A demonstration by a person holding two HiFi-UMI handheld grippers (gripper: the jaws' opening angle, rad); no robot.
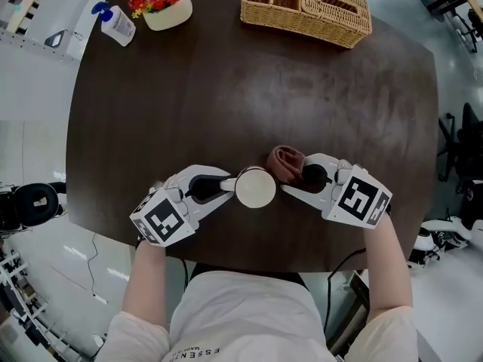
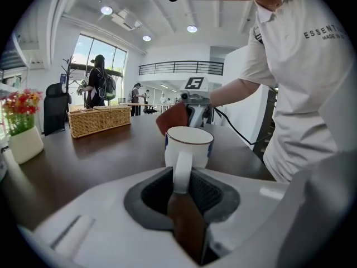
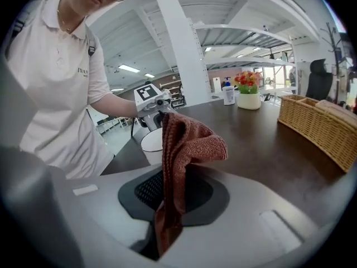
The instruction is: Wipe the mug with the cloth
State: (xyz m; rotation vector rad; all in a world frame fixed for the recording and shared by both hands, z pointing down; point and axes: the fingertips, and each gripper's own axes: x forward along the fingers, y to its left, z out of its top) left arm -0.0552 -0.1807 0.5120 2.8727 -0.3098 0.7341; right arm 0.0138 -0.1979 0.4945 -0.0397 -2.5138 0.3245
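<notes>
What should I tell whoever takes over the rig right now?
Left gripper: shut on the handle of the mug, which is upright near the front edge of the table.
Right gripper: shut on the cloth, bunched at the mug's far right side. I cannot tell whether they touch.
Done: both things gripped, side by side.
Left: the wiping. The pictures show no sign of how much is done.
</notes>
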